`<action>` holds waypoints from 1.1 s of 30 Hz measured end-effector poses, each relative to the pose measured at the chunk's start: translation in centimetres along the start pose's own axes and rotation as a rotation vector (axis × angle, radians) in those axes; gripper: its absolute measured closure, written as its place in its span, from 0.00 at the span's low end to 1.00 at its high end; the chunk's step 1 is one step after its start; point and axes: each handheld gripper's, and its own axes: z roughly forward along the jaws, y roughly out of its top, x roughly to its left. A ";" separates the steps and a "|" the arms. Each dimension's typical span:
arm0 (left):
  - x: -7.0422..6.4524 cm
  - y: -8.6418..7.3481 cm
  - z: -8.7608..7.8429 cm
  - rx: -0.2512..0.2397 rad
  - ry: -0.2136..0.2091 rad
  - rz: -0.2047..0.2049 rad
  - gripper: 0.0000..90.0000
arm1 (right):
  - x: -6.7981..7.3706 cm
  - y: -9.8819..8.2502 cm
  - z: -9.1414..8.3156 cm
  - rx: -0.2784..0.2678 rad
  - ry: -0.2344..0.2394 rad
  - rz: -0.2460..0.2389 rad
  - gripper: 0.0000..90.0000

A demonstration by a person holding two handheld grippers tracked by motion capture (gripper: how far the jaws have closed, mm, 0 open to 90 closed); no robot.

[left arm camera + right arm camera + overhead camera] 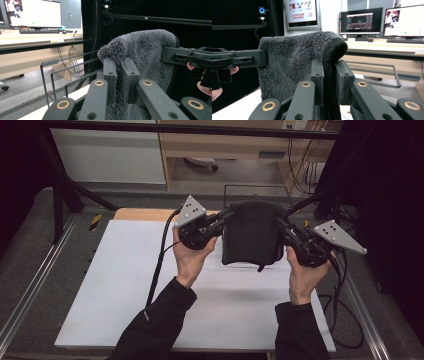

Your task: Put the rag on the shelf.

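Note:
A dark grey fluffy towel (252, 232) hangs folded above the white table top (125, 285), stretched between both grippers. My left gripper (227, 216) is shut on the towel's upper left corner, and my right gripper (281, 223) is shut on its upper right corner. In the left gripper view the jaws pinch the towel (140, 50) at the left gripper (119, 75), with the other gripper's jaw on its far edge. In the right gripper view the towel's (292, 57) bound edge runs down between the jaws of the right gripper (329, 80).
Metal rails (35, 280) run along both sides of the table, with black curtains beyond. Cables (345, 320) trail off the right edge. A wire rack (250, 190) and a wooden desk (225, 145) stand behind the table. Monitors (362, 21) sit on a desk in the room.

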 end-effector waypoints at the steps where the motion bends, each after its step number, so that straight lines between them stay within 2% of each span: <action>1: 0.0 0.2 0.2 -0.006 -0.001 -0.003 0.92 | -0.1 0.2 0.0 -0.006 -0.004 0.001 0.88; 20: 0.2 4.6 2.8 -0.095 0.008 -0.007 0.92 | -1.9 4.6 1.2 -0.086 -0.036 -0.014 0.88; 27: 0.3 6.5 3.6 -0.110 0.022 0.016 0.92 | -2.7 6.3 1.9 -0.114 -0.043 -0.014 0.89; 33: 0.8 7.8 4.3 -0.119 0.037 0.005 0.92 | -3.1 7.5 2.8 -0.132 -0.038 -0.014 0.89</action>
